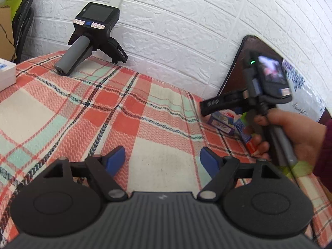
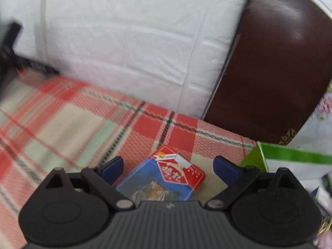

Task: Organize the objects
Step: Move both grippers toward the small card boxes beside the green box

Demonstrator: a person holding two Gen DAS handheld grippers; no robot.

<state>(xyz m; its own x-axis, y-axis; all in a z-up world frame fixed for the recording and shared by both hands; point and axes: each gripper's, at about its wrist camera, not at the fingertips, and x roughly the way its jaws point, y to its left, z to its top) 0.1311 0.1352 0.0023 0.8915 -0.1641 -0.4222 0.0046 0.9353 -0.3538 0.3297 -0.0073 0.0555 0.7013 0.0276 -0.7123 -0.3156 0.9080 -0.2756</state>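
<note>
My left gripper [image 1: 162,155] is open above the plaid cloth [image 1: 83,108], with nothing between its blue pads [image 1: 116,159]. At the right of the left wrist view a hand [image 1: 300,132] holds my right gripper [image 1: 209,105] over small boxes: a purple-and-white one [image 1: 223,122] and a blue-and-red one [image 1: 247,138]. In the right wrist view my right gripper [image 2: 168,164] stands wide open. A blue-and-red box with a tiger picture [image 2: 166,178] lies on the cloth between and below its pads [image 2: 226,170], and neither pad touches it. This view is blurred.
A spare gripper with a screen [image 1: 93,31] rests at the far left against the white brick wall [image 1: 186,31]. A dark brown board [image 2: 276,66] leans on the wall at the right. A green-and-white box [image 2: 290,159] stands beside my right gripper. A white box [image 1: 6,74] lies at the left edge.
</note>
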